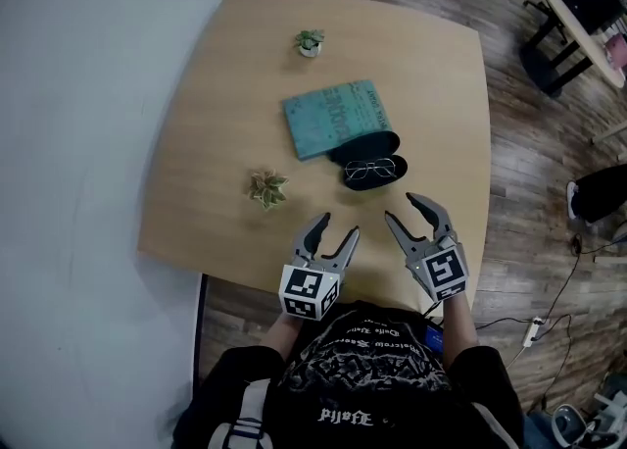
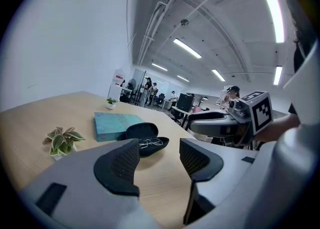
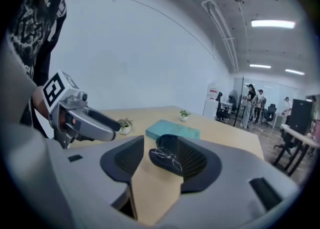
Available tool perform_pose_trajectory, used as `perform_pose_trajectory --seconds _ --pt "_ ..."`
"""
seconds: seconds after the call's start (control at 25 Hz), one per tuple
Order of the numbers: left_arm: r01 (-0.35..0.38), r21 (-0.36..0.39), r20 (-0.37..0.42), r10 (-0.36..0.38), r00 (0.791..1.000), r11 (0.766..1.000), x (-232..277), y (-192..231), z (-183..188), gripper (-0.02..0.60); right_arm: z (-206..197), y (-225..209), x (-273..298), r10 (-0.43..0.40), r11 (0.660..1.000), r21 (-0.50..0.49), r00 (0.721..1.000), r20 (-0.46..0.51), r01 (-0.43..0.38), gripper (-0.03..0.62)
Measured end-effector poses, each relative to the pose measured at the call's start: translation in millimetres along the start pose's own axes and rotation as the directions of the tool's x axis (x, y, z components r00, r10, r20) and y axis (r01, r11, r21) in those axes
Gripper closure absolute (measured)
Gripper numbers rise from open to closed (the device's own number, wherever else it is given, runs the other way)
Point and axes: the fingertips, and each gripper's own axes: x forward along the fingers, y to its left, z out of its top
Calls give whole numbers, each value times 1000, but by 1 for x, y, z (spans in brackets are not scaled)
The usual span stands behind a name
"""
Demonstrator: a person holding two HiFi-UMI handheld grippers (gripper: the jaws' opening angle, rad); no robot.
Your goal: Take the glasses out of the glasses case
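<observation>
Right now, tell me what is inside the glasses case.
A pair of wire-rimmed glasses lies in the open case. Nothing else shows in it; anything beneath the glasses is covered by them.

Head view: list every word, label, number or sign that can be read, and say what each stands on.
Nothing reads clearly enough to quote.
Teal book: there is print on the cover, too blurred to read.
Black shirt: pale stylised lettering, seen upside down, not legible.
Cubes on the left gripper and the right gripper: square black-and-white markers only, no letters or numbers.
</observation>
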Motion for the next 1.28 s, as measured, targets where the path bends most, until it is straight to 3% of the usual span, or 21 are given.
perform_pose_trajectory --seconds 0.28,0.6,1.0,1.28 --pt "-15 -17 -12 15 1000 1000 0 9 -5 324 17 -19 32 38 991 -131 998 -41 -43 375" --pt "-29 -22 -35 28 999 999 4 16 -10 324 -3 -23 71 117 964 -219 980 -162 -151 375" --pt "-37 -24 -75 35 997 999 10 26 -17 324 -45 -42 117 70 904 -376 938 -339 -204 379" --pt "-49 -35 -108 45 993 998 14 36 -24 324 -75 -43 138 61 842 -461 899 -434 -280 379"
